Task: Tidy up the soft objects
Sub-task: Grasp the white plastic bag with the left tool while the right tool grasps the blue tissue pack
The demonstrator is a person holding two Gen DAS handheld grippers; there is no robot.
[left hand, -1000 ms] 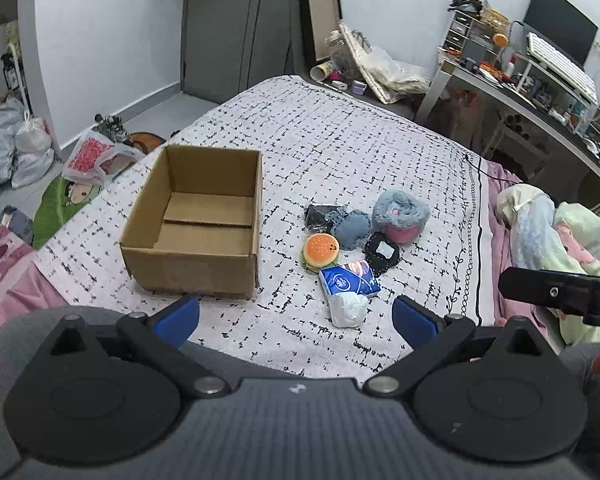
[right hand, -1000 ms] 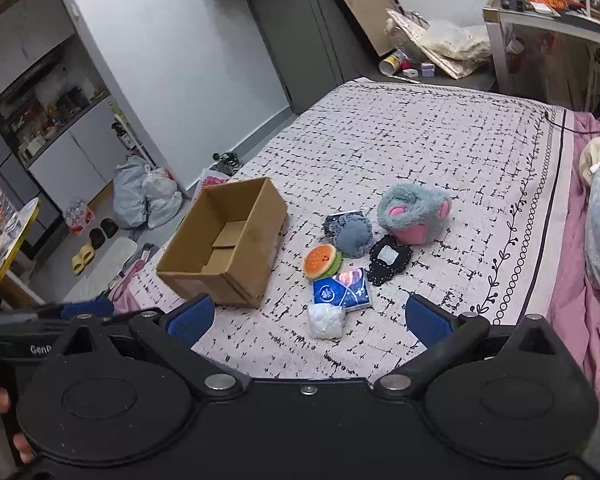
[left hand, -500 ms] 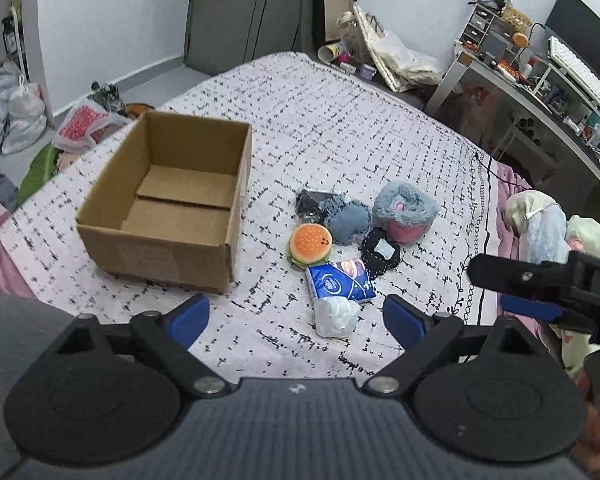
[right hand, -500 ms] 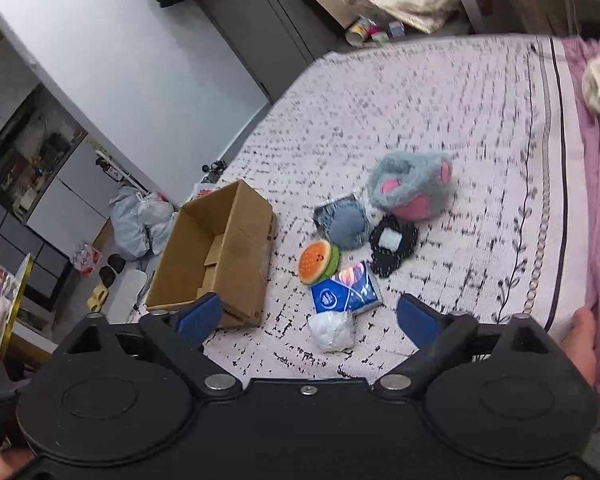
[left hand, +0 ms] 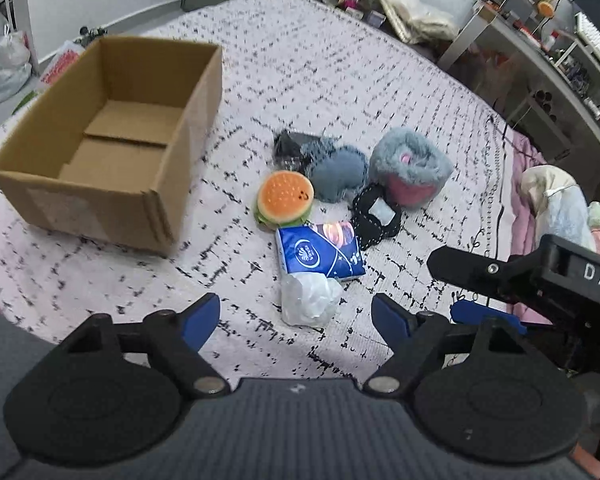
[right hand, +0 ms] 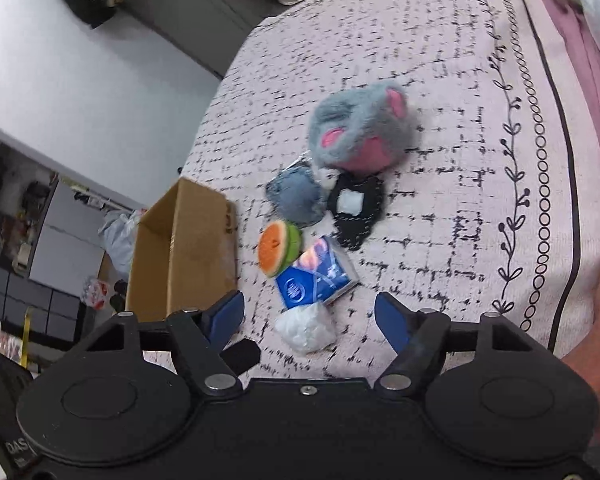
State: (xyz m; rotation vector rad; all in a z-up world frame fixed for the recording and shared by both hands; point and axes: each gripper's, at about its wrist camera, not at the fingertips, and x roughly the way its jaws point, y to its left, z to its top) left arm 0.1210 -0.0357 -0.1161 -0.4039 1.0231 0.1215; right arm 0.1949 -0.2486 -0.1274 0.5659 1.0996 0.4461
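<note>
A small heap of soft things is seen on the bed's white coverlet with its black broken-grid print: a crumpled white plastic-wrapped wad lies nearest, touching a blue tissue packet marked with a round white logo whose lettering cannot be read. Behind the packet are found an orange-and-green burger-shaped squishy toy, a grey-blue fuzzy pouch, a black knitted piece with a pale square patch and a fluffy grey-and-pink plush, all packed close together. An open brown cardboard box stands empty to the left of the heap, well apart from it. The left gripper is held above the white wad with its jaws apart; they have just been closing, and nothing is pressed between the blue pads. The right gripper is likewise spread over the same wad, having also just been closing, with nothing grasped. On the right gripper's body the letters "DAS" can be read. A cluttered grey desk is seen beyond the bed.
</note>
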